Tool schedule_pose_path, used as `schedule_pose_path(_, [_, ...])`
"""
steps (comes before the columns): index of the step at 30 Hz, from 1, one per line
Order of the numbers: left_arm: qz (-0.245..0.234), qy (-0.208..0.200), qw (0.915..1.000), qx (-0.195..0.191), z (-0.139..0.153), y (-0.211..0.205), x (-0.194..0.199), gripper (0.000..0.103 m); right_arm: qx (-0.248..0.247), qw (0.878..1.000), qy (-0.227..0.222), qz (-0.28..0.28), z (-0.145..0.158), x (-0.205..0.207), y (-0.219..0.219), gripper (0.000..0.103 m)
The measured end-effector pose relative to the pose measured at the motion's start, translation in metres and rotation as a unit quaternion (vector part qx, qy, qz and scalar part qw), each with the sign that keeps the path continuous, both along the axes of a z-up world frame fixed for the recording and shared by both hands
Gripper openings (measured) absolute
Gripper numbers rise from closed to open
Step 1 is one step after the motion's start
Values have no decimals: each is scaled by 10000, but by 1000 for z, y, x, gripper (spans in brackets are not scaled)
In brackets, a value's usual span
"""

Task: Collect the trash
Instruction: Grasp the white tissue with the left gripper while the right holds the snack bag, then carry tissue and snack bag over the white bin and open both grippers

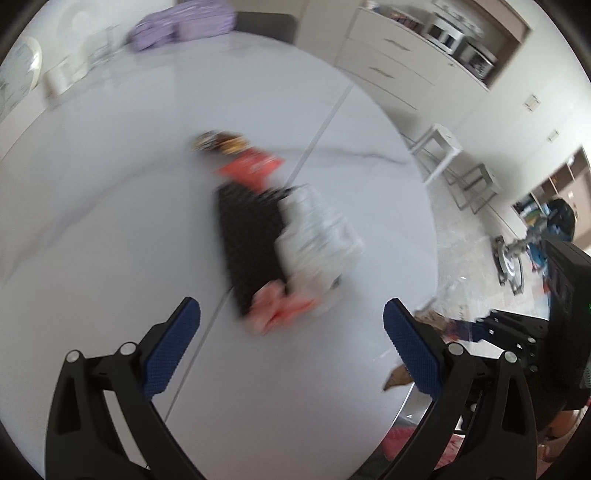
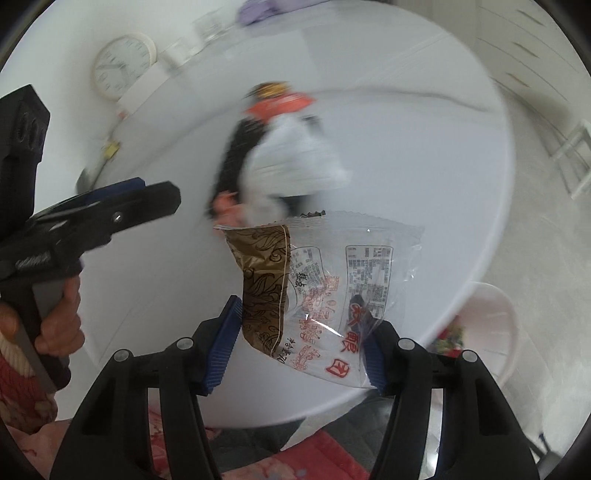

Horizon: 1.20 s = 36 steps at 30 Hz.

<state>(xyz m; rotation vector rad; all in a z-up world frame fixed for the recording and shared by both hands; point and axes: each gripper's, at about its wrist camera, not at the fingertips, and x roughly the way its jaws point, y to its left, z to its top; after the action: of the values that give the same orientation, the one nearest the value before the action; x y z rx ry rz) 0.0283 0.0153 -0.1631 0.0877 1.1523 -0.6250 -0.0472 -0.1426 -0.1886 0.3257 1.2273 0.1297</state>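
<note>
My right gripper (image 2: 303,325) is shut on a clear plastic wrapper (image 2: 332,266) with a brown panel and red print, which hangs above the near edge of the white round table (image 2: 424,166). Farther in lies a blurred trash pile: a black item (image 1: 247,236), crumpled white plastic (image 1: 317,236), an orange wrapper (image 1: 251,166) and a pink wrapper (image 1: 280,310). Above the table, just short of the pile, my left gripper (image 1: 291,310) stands open with nothing between its blue pads. It also shows at the left of the right wrist view as the left gripper (image 2: 129,206), held by a hand (image 2: 59,317).
A pale bin (image 2: 491,314) with some colourful trash inside stands on the floor beyond the table's right edge. A round clock (image 2: 123,64) and a purple bag (image 1: 181,22) sit at the far side. A white stool (image 1: 439,147) and drawers (image 1: 388,66) lie beyond.
</note>
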Motion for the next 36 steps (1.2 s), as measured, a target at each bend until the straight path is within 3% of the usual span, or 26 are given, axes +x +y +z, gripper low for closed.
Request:
schedule_pose_path(4, [-161,-197,9993,256,-11,-40,16,93,-36,9994,-50,-343,2,-12,-38,60])
schedule_pose_path(10, [-105,69,9983,569,-36,-68,46,69,23,9984,-123,-560,3,-25,-79,60])
schedule_pose_path(13, [-194,159,9965,795,-45,-74,51,63,72,9980,-131,-619,3,-26,-90,60])
schedule_pose_path(15, [-259,146,9955,898,-49,-75,51,52,101,9978,-127,-636,1,-25,-93,60])
schedule_pose_path(17, [-270,246,9950,928,-54,-74,54,30,125,9978,-143,-637,0,-24,-95,60])
schedule_pose_path(20, [-98,406,9958,810,-56,-70,61,10,161,9978,-148,-626,0,-24,-97,60])
schedule_pose_path(24, [97,450,9970,615,-50,-63,65,6,180,9979,-150,-607,2,-26,-99,60])
schedule_pose_path(30, [145,124,9992,352,-14,-61,58,6,181,9974,-277,-637,8,-29,-102,60])
schedule_pose_path(36, [-213,-44,9997,112,28,-91,27,6,99,9941,-519,-946,23,-43,-131,60])
